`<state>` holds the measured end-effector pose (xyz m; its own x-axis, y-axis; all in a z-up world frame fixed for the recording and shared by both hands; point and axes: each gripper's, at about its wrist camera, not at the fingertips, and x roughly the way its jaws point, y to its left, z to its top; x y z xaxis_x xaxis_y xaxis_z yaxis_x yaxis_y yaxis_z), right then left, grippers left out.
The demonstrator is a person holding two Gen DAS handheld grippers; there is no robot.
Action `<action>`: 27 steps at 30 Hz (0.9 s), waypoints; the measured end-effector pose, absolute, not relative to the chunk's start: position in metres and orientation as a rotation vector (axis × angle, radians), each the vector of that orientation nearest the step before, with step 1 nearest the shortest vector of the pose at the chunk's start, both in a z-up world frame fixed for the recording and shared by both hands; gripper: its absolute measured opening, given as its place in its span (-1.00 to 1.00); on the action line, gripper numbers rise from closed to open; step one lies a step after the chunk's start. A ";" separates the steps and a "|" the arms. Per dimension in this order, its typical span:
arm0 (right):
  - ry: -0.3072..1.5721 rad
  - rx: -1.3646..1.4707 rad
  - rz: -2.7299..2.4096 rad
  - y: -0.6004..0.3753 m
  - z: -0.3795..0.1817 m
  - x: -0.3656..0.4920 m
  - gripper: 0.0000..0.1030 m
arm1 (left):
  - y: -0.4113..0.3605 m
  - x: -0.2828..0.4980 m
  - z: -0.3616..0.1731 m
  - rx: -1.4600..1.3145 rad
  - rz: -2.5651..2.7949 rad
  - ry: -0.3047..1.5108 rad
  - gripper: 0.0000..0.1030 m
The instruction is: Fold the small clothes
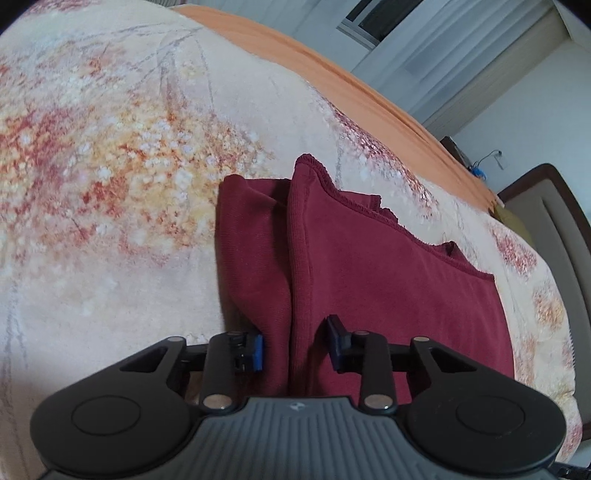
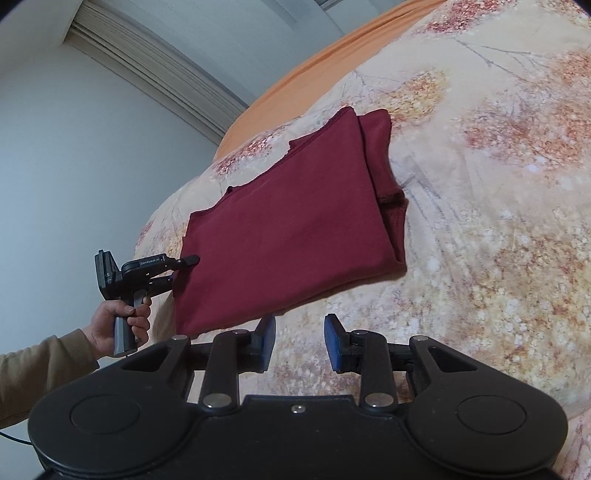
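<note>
A dark red garment (image 1: 369, 280) lies folded into a rough rectangle on the floral bedspread (image 1: 110, 155). My left gripper (image 1: 297, 343) has its jaws around the garment's near edge, and the cloth fills the gap between the blue pads. In the right wrist view the garment (image 2: 295, 229) has the left gripper (image 2: 181, 273) at its left edge, one finger above the cloth and one below. That edge is slightly raised. A hand (image 2: 122, 321) grips the left gripper's handle. My right gripper (image 2: 300, 341) hovers over bare bedspread just in front of the garment's near edge, open and holding nothing.
The bedspread (image 2: 480, 184) stretches wide to the right of the garment. An orange sheet (image 1: 332, 74) borders the far side of the bed. A padded headboard (image 1: 546, 221) stands at the right, with a window (image 1: 388, 22) and curtains behind it. A pale wall (image 2: 74, 147) is at the left.
</note>
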<state>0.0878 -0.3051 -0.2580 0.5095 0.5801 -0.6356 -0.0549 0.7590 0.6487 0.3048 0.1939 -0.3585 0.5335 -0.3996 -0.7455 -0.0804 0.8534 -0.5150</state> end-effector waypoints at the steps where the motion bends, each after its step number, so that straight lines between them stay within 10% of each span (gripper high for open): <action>1: 0.971 0.615 0.415 -0.304 -0.259 0.088 -0.37 | 0.194 0.306 -0.357 -0.521 -0.201 1.005 -0.37; 27: 0.963 0.687 0.385 -0.310 -0.275 0.071 -0.37 | 0.021 0.322 -0.276 -0.085 -0.298 0.942 -0.74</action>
<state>0.0709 -0.3102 -0.2748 0.5283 0.5830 -0.6173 -0.0027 0.7282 0.6854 0.3223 0.0215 -0.2757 0.5505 -0.2885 -0.7834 0.2147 0.9558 -0.2011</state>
